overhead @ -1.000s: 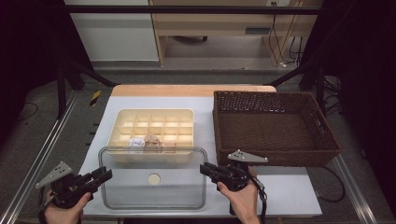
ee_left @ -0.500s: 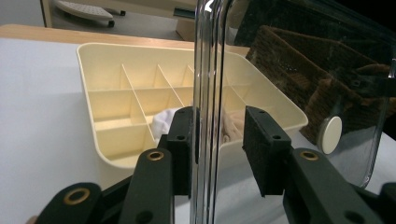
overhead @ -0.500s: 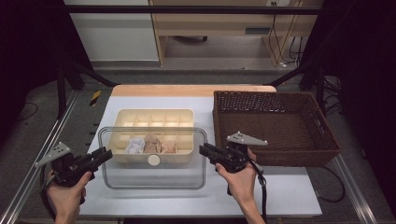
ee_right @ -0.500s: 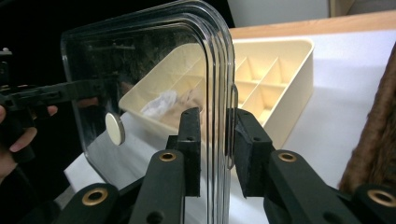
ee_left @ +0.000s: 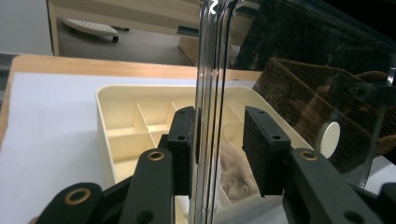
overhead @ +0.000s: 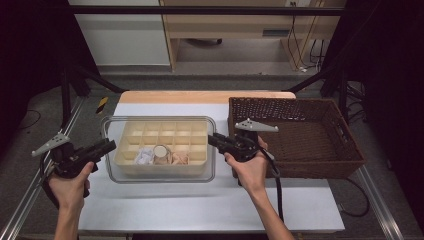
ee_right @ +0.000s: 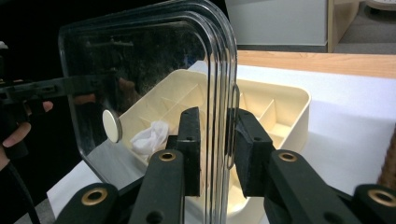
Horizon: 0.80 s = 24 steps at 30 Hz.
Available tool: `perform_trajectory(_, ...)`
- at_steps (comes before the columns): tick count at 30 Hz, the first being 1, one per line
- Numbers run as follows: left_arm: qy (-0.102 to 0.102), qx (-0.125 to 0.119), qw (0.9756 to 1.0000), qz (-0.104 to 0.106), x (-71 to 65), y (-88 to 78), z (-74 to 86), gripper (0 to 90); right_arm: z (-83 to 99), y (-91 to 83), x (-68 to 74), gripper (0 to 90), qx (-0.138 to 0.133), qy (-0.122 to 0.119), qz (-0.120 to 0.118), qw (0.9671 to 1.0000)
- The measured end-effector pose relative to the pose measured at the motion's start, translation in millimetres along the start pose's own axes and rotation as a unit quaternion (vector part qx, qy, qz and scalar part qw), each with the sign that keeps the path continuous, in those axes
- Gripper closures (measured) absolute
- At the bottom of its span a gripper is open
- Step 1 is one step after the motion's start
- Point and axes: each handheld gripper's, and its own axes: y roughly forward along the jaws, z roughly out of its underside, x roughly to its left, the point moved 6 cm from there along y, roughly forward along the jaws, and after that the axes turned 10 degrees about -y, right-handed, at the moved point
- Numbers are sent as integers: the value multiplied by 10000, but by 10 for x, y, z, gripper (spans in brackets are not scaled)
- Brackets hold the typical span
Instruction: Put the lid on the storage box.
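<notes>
A clear plastic lid (overhead: 160,119) with a round white knob (overhead: 160,151) hangs level just above a cream compartment tray (overhead: 160,170). My left gripper (overhead: 107,146) is shut on the lid's left edge and my right gripper (overhead: 214,140) on its right edge. In the left gripper view the lid's rim (ee_left: 215,70) runs upright between the jaws of the left gripper (ee_left: 217,140). The right gripper view has the rim (ee_right: 219,60) between the jaws of the right gripper (ee_right: 217,140). A white crumpled piece (overhead: 145,156) and beige bits (overhead: 176,159) lie in the tray's near compartments.
A dark woven basket (overhead: 280,102) stands to the right of the tray, close to my right hand. White table (overhead: 200,205) lies in front of the tray, with a wooden strip (overhead: 200,96) at its far edge. Metal rails run along both sides.
Both hands have carried the lid up and away from the table's near edge. It now hangs over the tray instead of in front of it.
</notes>
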Motion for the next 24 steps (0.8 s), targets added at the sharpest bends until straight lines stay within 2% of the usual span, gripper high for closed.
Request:
perform_trajectory(5,32,-17,10000,-33,38,44,-127,639,-129,124,-64,738,-3,52,20,10000)
perform_trajectory(13,-81,74,9999,-28,167,185,-289,639,-311,274,-143,733,54,57,139,9999)
perform_trajectory(24,-147,141,9998,-59,283,321,-350,637,-345,411,-237,732,174,220,180,9994)
